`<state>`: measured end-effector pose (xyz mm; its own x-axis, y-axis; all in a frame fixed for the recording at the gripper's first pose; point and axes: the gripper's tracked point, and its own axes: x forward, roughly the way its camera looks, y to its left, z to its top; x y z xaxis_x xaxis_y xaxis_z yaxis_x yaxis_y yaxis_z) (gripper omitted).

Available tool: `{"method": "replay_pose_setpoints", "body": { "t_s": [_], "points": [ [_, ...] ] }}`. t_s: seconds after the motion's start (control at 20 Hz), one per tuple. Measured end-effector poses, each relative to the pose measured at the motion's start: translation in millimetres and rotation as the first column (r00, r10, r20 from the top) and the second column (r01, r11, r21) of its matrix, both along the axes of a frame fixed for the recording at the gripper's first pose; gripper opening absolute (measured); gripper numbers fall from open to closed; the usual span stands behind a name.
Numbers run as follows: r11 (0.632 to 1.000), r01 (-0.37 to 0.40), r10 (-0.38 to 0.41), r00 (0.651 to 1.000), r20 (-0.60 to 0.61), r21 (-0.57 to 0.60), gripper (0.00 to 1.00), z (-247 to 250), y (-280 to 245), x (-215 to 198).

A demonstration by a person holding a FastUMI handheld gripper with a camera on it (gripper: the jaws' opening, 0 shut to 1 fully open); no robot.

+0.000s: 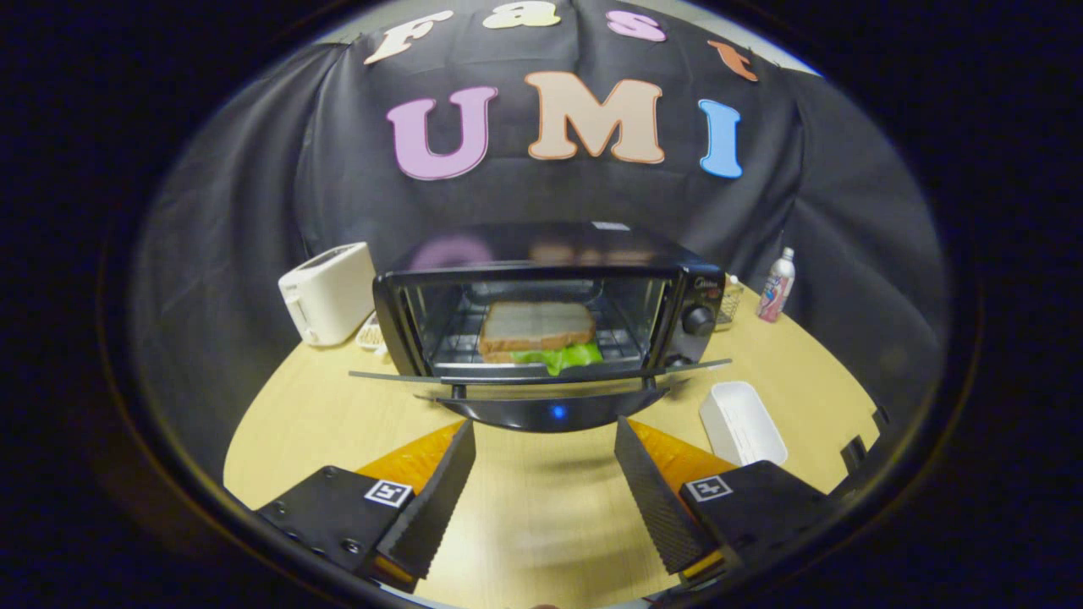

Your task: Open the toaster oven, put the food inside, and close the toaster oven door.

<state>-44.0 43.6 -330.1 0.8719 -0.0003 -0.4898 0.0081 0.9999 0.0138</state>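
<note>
So the black, boxy toaster oven (550, 313) with its glossy top sits in the middle of the pale wood-grain tabletop (541, 507), and its glass door (541, 376) is dropped all the way down, lying flat toward the camera with the curved dark handle (550, 414) at its front edge. Inside, on the wire rack (622, 342), there's the food: a sandwich (537, 334) of square brown-crusted bread slices with a ruffled bit of bright green lettuce poking out on the lower right. Round black knobs (699, 320) run down the oven's right panel.

The gripper (543, 440) has its two wedge-shaped black fingers (442, 499) with ribbed, grippy-looking pads spread wide apart, nothing between them, just bare table. The tips sit just short of the door handle, not touching it. Orange bodywork shows behind each finger.

Around it: a smooth white plastic pop-up toaster (328, 293) stands left of the oven, a shallow white rectangular tray (743, 423) lies on the table to the right of the door, and a small white-and-pink bottle (776, 286) stands upright farther back on the right, beside what looks like a little wire basket (729, 303) tucked against the oven's side.
</note>
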Motion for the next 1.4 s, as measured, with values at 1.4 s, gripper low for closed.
{"method": "replay_pose_setpoints", "body": {
  "t_s": [1.4],
  "points": [
    [0.998,-0.020,-0.006,0.924,0.383,0.064,1.00,247.6,-10.3,71.7]
  ]
}}
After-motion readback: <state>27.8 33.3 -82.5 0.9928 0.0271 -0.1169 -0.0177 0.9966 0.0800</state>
